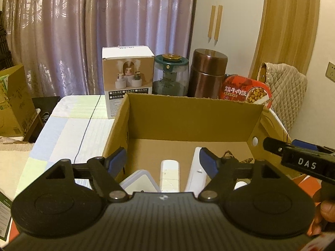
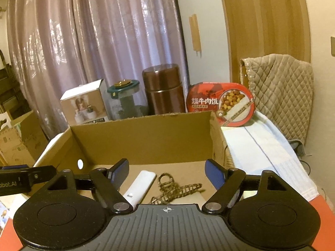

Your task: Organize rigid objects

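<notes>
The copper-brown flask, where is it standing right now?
In both views the copper-brown flask stands behind the cardboard box, between the glass jar and the red meal bowl.

Brown cardboard box (image 1: 188,115), copper-brown canister (image 1: 207,73), red meal tub (image 1: 247,92), pale checked bench cloth (image 1: 69,125), mauve patterned curtain (image 1: 83,31).

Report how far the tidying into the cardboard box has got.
Done: white remotes and a woven clip lie inside the cardboard box. In hand: nothing; left gripper and right gripper are open. Left: humidifier carton, jar, brown canister, beef rice bowl behind it.
</notes>
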`<state>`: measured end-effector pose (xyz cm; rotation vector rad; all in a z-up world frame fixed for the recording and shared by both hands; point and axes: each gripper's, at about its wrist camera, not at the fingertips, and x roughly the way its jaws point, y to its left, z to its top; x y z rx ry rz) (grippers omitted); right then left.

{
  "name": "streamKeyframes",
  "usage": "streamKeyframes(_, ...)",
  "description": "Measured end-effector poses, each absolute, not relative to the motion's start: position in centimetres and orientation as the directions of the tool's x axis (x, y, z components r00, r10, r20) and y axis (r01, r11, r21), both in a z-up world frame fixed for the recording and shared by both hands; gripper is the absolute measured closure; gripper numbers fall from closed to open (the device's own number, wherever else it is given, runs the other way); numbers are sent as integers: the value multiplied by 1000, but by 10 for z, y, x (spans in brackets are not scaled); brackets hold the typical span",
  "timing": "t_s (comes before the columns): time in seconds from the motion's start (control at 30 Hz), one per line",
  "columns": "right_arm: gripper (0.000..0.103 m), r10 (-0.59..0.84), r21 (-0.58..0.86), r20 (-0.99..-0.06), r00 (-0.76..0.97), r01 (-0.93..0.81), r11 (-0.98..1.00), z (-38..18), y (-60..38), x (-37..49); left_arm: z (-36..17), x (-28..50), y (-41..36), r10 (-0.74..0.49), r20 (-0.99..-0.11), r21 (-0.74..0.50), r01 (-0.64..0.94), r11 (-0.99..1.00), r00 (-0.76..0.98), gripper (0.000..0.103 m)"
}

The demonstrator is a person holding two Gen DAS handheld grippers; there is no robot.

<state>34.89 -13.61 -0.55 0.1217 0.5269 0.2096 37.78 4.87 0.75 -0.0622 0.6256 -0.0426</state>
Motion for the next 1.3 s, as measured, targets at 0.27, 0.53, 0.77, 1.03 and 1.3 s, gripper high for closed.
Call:
streamKeyframes(0.27, 26, 206, 109, -440, 874, -176, 978, 8, -150, 333, 18, 366, 56, -60, -564, -71, 24, 997, 823, 9)
streamKeyframes(0.53, 26, 248, 188, -448, 859, -180, 965, 23, -168, 311, 45, 337, 54, -24, -516, -36, 6, 999, 856, 2)
streamKeyframes(0.77, 26, 256, 215, -457, 852, -174, 961, 30, -189, 263, 59, 300, 44, -63, -514, -38, 50, 998, 856, 2)
streamKeyframes(1.03, 26, 289, 220, -522, 802, -201, 955, 38, -201, 208, 70, 228, 29, -54, -521, -74, 17, 997, 852, 2)
streamKeyframes(1.3, 26, 321, 236, -564, 761, -224, 946, 58, -211, 152, 91, 154, 22, -19, -532, -76, -25, 997, 846, 2)
